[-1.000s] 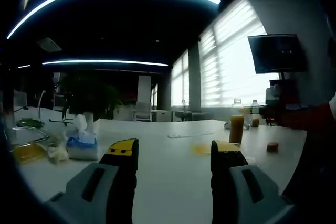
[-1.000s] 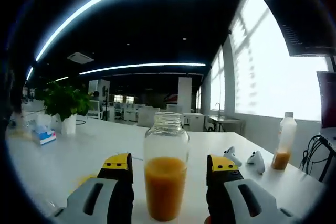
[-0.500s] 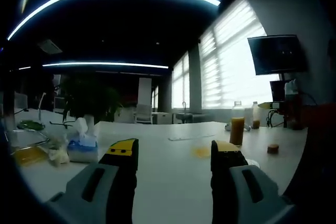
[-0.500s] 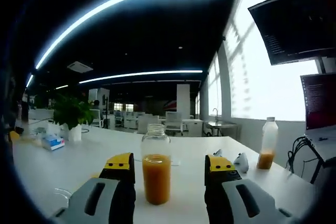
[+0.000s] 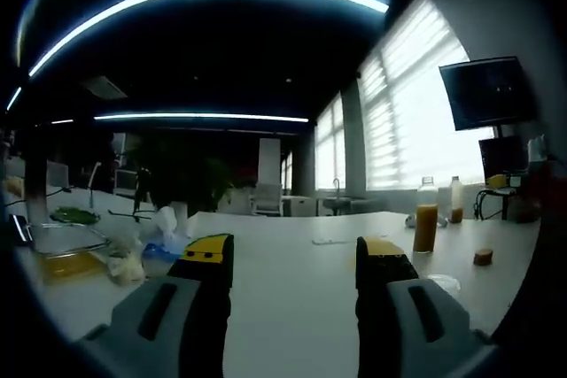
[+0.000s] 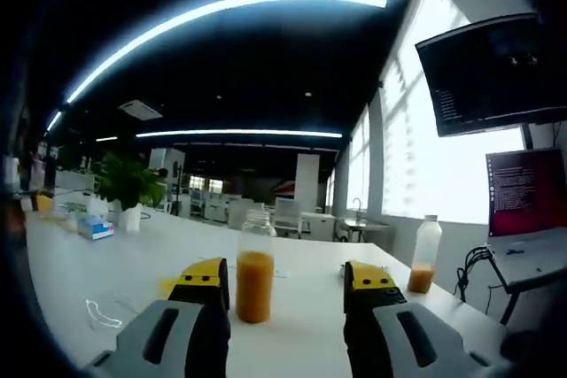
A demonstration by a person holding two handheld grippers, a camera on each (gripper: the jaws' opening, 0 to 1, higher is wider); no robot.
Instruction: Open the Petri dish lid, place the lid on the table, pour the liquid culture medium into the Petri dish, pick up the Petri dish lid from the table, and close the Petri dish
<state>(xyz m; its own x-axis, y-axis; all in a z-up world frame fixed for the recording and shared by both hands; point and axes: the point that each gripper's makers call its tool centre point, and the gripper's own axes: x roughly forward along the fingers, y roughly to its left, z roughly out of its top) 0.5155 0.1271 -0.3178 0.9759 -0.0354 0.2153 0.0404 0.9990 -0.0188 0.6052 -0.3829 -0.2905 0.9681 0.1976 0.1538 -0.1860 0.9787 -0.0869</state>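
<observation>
In the right gripper view a glass jar [image 6: 255, 276] about half full of orange liquid stands upright on the white table [image 6: 301, 325], a little beyond my right gripper [image 6: 285, 276]. That gripper is open and holds nothing. A clear round dish piece [image 6: 106, 312] lies on the table to the left, with a yellow patch [image 6: 168, 285] beyond it. In the left gripper view my left gripper [image 5: 292, 254] is open and holds nothing above the table [image 5: 283, 307]. The jar [image 5: 425, 226] stands far to the right. A clear round piece [image 5: 440, 283] lies near the right jaw.
A plastic bottle [image 6: 424, 265] with some orange liquid stands at the right, near a laptop [image 6: 523, 201] and under a wall monitor [image 6: 492, 68]. A tissue box [image 5: 164, 238], a yellow-filled container [image 5: 66, 263] and a small brown object [image 5: 483, 258] sit on the table. A potted plant [image 6: 128, 188] stands far left.
My right gripper has drawn back from the jar, which now looks smaller and farther. The left gripper view has shifted, and the right gripper seen at its right edge has gone.
</observation>
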